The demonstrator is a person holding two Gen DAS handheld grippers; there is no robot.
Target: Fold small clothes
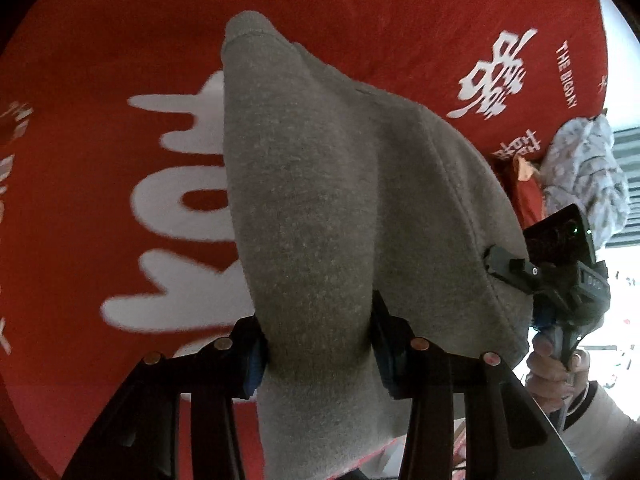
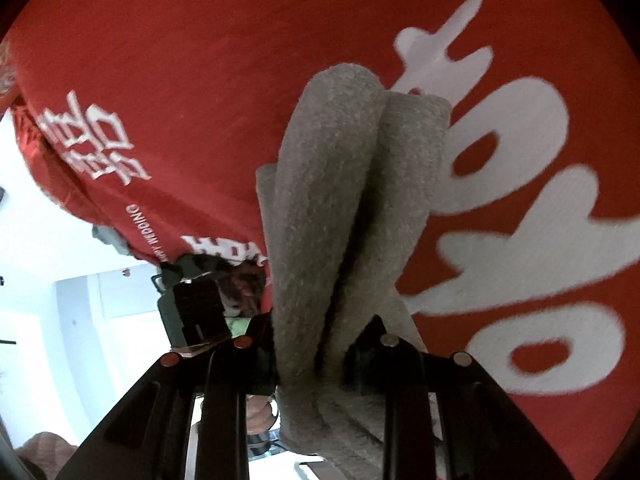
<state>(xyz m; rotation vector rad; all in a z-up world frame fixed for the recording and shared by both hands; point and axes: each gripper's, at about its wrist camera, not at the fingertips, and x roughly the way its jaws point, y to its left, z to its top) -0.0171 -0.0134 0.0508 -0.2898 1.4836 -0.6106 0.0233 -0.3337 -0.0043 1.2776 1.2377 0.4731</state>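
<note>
Left wrist view: left gripper (image 1: pixel 320 344) clamped on a bunched grey garment (image 1: pixel 320 184), which hangs over a red cloth (image 1: pixel 120 40) with white lettering. Only here: the right gripper (image 1: pixel 490 264) biting the garment's far edge, a hand (image 1: pixel 554 376) on its handle, a patterned bundle (image 1: pixel 584 176) beyond. Right wrist view: right gripper (image 2: pixel 316 354) pinching thick folds of the same garment (image 2: pixel 340 184); the other tool shows dimly at left. Garment's lower end cut off by the frame.
</note>
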